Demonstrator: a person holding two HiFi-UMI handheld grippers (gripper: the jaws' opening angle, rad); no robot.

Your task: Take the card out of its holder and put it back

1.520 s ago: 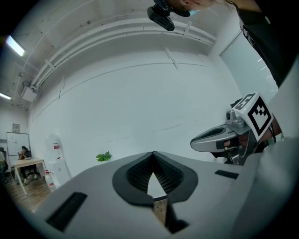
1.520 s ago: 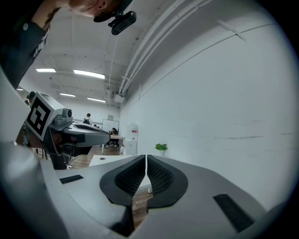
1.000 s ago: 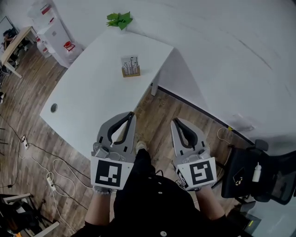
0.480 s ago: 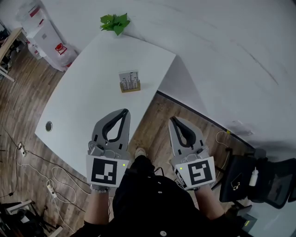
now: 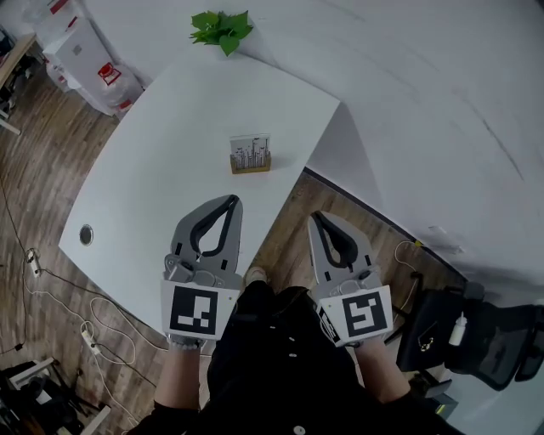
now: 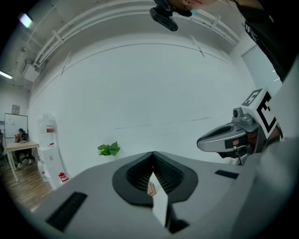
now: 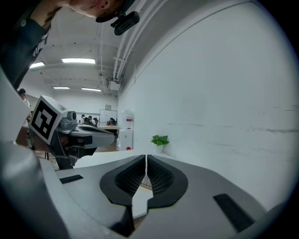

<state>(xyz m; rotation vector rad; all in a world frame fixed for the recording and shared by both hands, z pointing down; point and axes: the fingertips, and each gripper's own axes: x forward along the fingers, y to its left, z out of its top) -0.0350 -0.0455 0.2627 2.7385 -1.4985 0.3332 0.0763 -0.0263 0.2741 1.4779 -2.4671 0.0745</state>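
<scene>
Our left gripper [image 6: 153, 154] is clenched: jaw tips meet, nothing between them. Our right gripper [image 7: 145, 157] is the same, pads closed down to a hairline slit, empty. From the head view we see both held side by side at waist height, marker cubes toward us, tips pointing forward. The left one sits over the near edge of the white rectangular table [image 5: 161, 161]; the right one hangs over the brown wood-plank floor [image 5: 289, 223] just off the table's edge.

The white printed card [image 5: 251, 150] stands upright in its small wooden block holder [image 5: 251, 167] mid-table, well ahead of both grippers, touching neither. A green leafy plant [image 5: 221, 26] is at the table's far end, against the wall. A black office chair [image 5: 489, 336] sits to our right.
</scene>
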